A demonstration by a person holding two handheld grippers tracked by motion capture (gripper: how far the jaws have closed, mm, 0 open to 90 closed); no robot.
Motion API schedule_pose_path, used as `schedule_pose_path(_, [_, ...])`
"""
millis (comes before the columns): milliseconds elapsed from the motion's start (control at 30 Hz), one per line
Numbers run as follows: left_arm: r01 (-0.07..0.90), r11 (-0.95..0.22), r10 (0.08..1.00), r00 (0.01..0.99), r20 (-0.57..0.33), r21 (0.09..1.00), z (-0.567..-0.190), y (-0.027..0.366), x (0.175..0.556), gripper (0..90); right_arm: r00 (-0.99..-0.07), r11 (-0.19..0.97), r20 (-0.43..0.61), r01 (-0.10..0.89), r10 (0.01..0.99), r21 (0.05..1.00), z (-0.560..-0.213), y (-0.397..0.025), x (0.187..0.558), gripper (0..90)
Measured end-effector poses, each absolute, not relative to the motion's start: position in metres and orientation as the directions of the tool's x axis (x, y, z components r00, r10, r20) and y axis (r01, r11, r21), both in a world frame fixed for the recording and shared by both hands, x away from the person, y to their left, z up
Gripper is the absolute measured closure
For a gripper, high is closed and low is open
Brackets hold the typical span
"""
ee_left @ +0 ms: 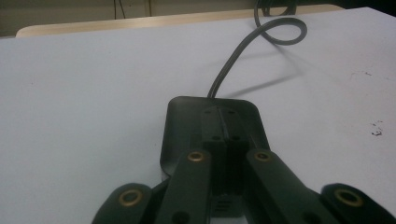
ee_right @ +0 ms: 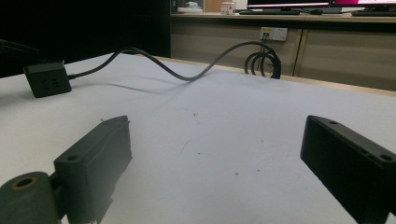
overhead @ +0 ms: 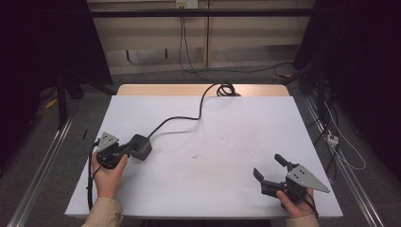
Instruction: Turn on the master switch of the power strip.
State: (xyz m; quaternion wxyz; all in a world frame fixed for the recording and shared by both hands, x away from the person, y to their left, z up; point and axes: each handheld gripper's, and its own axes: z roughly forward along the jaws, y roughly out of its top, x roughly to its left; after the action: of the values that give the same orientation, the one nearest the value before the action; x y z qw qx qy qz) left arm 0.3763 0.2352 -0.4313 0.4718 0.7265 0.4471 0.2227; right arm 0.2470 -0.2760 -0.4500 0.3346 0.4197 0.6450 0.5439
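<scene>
Two handheld grippers work over a white table (overhead: 213, 142). Left gripper (overhead: 124, 150): jaws pressed together over the near part of a black power adapter (overhead: 140, 146), hiding whether they pinch it. Its cable (overhead: 189, 118) runs to coils at the far edge. Right gripper (overhead: 269, 172): jaws wide apart, empty. Cabinets and a wall outlet (ee_right: 273, 33) stand behind.

One black power block (overhead: 140, 146) – one cord (overhead: 182, 118), two tools, one table (overhead: 227, 127)
</scene>
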Motion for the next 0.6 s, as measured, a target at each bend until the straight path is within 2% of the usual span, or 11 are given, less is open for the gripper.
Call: schedule_pose_path(600, [0.441, -0.151, 0.859, 0.501, -0.104, 0.885, -0.4308, 0.2358, 0.3769, 90.0, -0.426, 0.054, 0.026, 0.176, 0.904, 0.983, -0.4495, -0.2763, 0.2469, 7.9])
